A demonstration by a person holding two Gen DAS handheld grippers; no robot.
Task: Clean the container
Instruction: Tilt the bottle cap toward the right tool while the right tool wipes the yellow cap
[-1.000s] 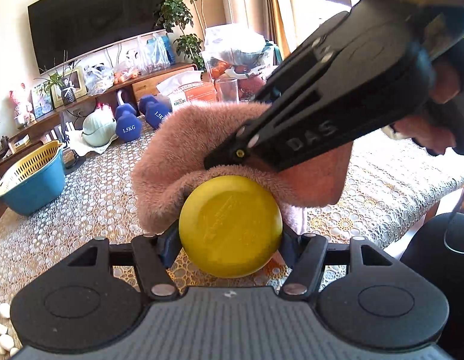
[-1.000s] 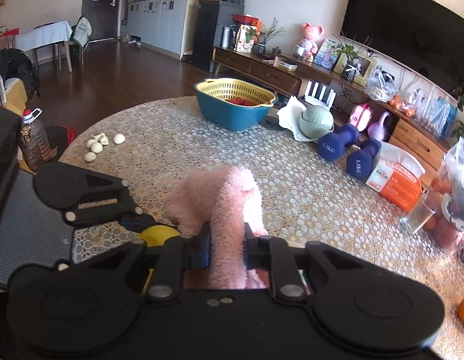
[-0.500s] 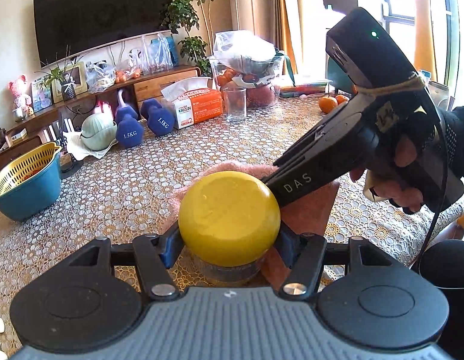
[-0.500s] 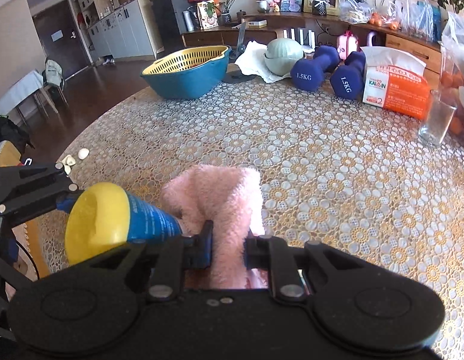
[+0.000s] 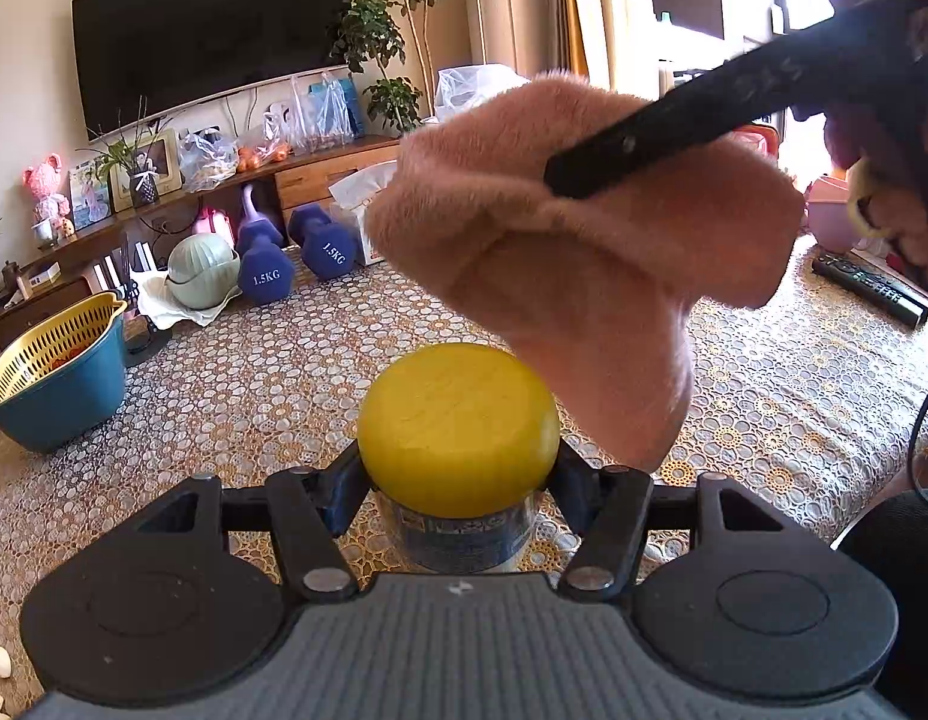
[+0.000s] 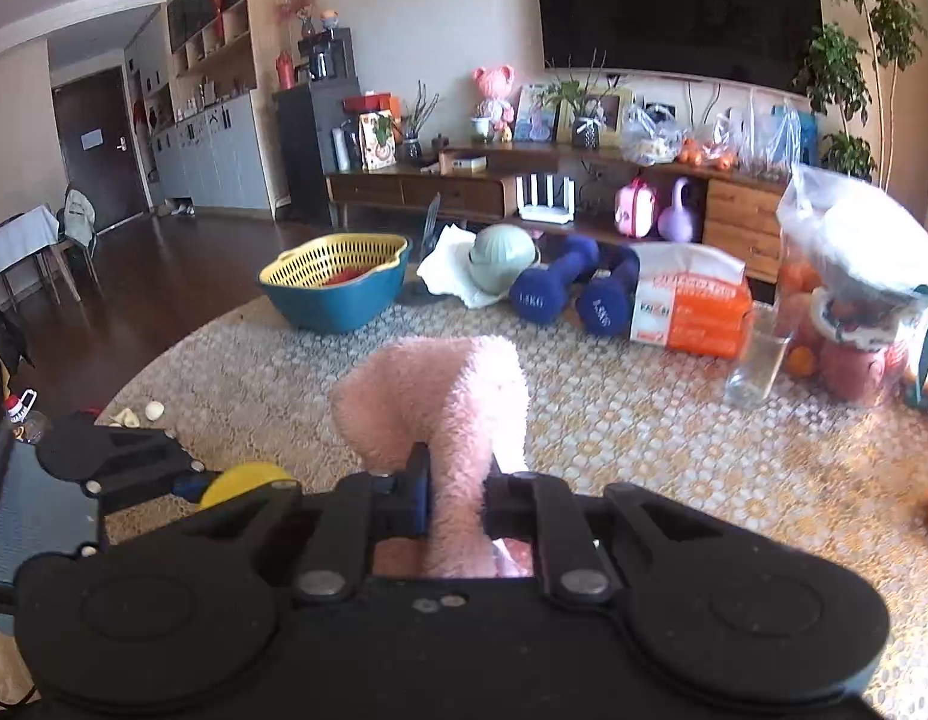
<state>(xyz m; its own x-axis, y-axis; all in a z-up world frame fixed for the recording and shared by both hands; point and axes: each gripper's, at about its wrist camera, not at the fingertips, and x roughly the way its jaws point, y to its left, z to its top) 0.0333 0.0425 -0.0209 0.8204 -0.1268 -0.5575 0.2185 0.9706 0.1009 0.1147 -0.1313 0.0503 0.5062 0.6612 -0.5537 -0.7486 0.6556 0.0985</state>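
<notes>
While the left claw point(image 5: 458, 468) sits low in the middle of its picture, its two fingers are pressed against the sides of a jar point(image 5: 458, 516) with a round yellow lid point(image 5: 458, 420). The claw is only as wide as the jar and grips it just under the lid. The jar stands up, with the table point(image 5: 254, 384) behind it.

The right claw point(image 6: 458, 501) is nearly closed and pinches a fluffy pink cloth point(image 6: 446, 402). In its own picture the cloth sticks up from between the fingers, in the lower middle. In the left picture the cloth point(image 5: 583, 252) hangs in the upper right, and its lowest corner comes down just beside the lid on the right. I cannot tell if they touch.

A blue basket point(image 5: 56, 384) sits at the left edge, and two blue dumbbells point(image 5: 296, 258) lie farther back.
</notes>
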